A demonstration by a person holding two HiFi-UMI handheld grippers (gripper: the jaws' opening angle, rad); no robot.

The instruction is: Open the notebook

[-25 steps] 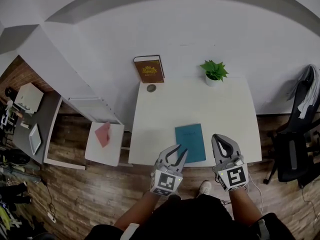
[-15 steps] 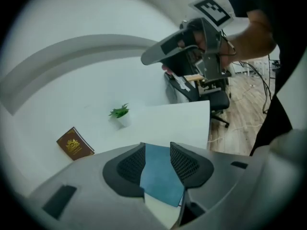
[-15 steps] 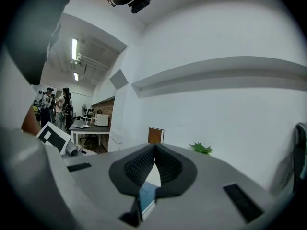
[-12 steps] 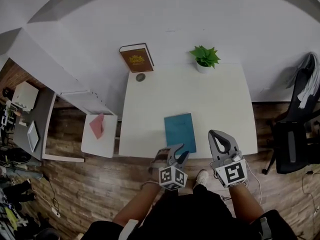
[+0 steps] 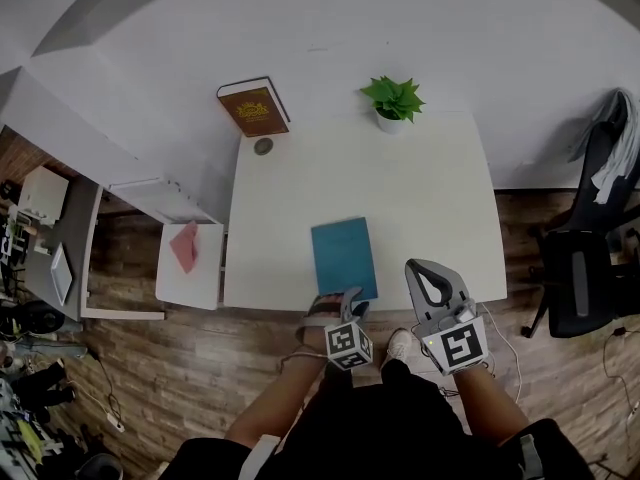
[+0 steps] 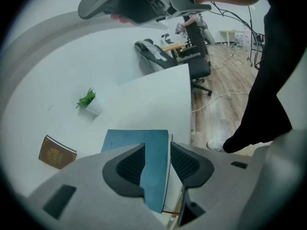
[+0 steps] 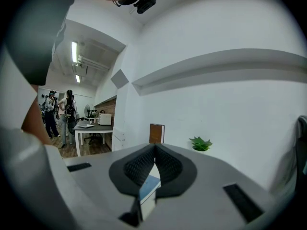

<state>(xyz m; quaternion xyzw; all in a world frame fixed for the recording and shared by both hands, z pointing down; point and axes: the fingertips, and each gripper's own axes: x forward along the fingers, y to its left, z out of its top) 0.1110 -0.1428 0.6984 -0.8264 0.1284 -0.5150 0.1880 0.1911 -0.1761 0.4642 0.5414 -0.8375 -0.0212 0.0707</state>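
The thin teal notebook (image 5: 344,258) lies closed near the front edge of the white table (image 5: 430,188), so I aim my left gripper (image 6: 157,163), jaws wide and empty, down at its near edge to catch the cover, while my right gripper (image 7: 154,152), jaws together on nothing, hovers alongside.

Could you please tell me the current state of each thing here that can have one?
notebook: closed, lying flat on the table.
brown book: closed, standing upright.
potted plant: upright.
left gripper: open, nothing gripped; the notebook shows between its jaws.
right gripper: shut, empty.
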